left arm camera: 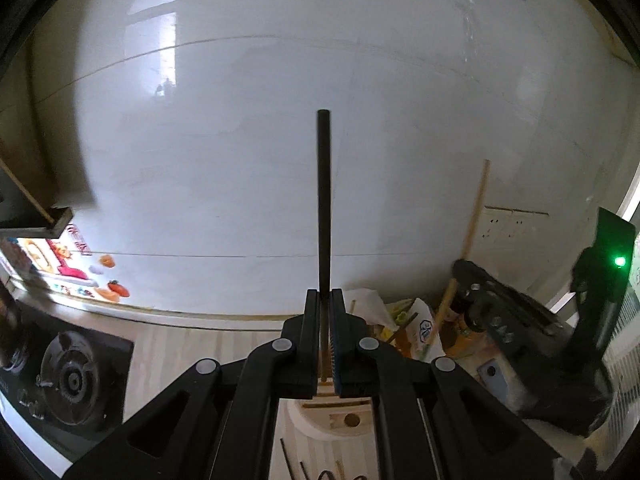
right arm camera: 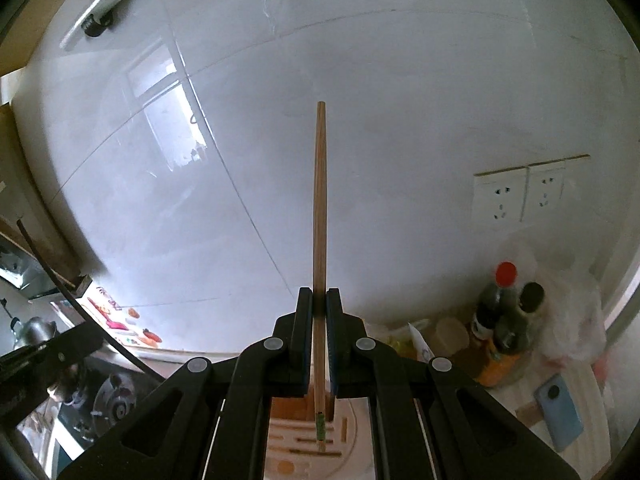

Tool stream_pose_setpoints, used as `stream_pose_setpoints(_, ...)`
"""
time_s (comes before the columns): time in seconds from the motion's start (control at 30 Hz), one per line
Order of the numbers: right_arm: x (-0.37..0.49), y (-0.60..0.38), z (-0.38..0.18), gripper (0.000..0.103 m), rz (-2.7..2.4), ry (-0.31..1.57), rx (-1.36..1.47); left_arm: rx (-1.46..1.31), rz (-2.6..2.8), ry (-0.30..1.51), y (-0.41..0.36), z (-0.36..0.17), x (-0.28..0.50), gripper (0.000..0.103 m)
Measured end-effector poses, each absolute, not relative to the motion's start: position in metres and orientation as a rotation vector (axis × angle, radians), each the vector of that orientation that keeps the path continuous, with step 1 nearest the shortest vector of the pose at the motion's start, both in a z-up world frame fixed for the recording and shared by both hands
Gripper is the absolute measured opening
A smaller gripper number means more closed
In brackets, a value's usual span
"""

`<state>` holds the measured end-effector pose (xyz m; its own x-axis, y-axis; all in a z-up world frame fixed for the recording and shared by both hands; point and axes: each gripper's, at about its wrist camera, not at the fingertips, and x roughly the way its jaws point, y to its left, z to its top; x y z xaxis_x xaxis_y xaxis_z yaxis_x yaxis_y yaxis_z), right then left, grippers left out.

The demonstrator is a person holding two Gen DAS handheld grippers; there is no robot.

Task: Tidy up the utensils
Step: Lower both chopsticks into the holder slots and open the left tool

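Note:
My left gripper [left arm camera: 325,300] is shut on a black chopstick [left arm camera: 324,200] that stands upright in front of the white tiled wall. Its lower end is hidden between the fingers, above a white and wooden utensil holder [left arm camera: 344,416]. My right gripper [right arm camera: 319,300] is shut on a light wooden chopstick [right arm camera: 320,208], also upright, whose lower tip [right arm camera: 321,446] hangs just over the slotted top of the holder [right arm camera: 304,448]. The right gripper [left arm camera: 516,312] with its wooden chopstick [left arm camera: 476,212] shows at the right of the left wrist view. The left gripper [right arm camera: 44,356] with the black chopstick [right arm camera: 80,304] shows at the left of the right wrist view.
A gas stove [left arm camera: 68,380] sits at the left. Sauce bottles [right arm camera: 508,316], snack packets [left arm camera: 404,320], a plastic bag [right arm camera: 572,320] and a blue phone [right arm camera: 560,416] crowd the counter at the right. Wall sockets [right arm camera: 520,196] are above them. More chopsticks [left arm camera: 292,460] lie by the holder.

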<state>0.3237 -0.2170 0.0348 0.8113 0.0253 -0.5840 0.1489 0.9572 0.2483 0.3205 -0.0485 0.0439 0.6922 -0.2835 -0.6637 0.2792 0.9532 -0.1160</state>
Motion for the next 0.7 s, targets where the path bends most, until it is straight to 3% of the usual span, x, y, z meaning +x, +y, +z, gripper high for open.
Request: stream_pose_setpoints(0.7, 0.357, -0.205, -0.048, 0.007, -0.042, 0.603, 0.254, 0.015, -0.322, 0.913, -0.075, -0.029, 0.37, 0.002)
